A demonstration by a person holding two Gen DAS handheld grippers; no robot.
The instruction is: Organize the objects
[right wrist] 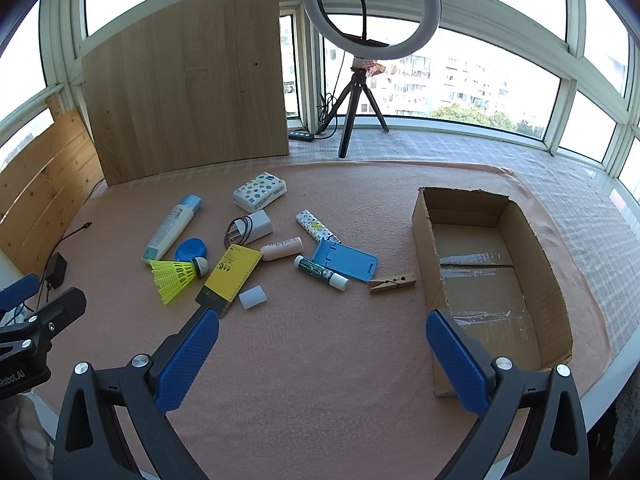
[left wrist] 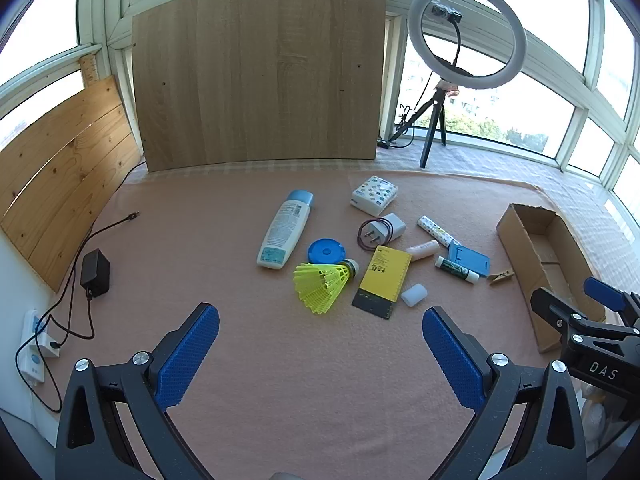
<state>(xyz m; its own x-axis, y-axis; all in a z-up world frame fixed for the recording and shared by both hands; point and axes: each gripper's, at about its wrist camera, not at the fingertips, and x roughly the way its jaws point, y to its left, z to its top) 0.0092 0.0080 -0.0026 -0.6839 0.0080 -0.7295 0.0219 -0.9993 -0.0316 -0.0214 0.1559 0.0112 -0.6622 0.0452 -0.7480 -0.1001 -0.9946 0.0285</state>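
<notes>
Small objects lie scattered on a pink cloth: a white lotion bottle (left wrist: pixel 285 232), a blue round lid (left wrist: pixel 326 251), a yellow shuttlecock (left wrist: pixel 323 282), a yellow card (left wrist: pixel 383 280), a white charger (left wrist: pixel 386 229), a tissue pack (left wrist: pixel 375 195), a blue phone stand (right wrist: pixel 346 262), a glue stick (right wrist: pixel 320 273) and a clothespin (right wrist: pixel 393 283). An open cardboard box (right wrist: pixel 424 240) stands at the right with nothing loose inside. My left gripper (left wrist: pixel 320 356) is open and empty, short of the shuttlecock. My right gripper (right wrist: pixel 322 360) is open and empty, near the box's front left corner.
A wooden board (left wrist: pixel 260 72) leans at the back, with pine planks (left wrist: pixel 60 184) on the left. A ring light on a tripod (right wrist: pixel 370 12) stands behind the cloth. A black adapter with cables (left wrist: pixel 95 274) lies at the left edge. Windows surround the table.
</notes>
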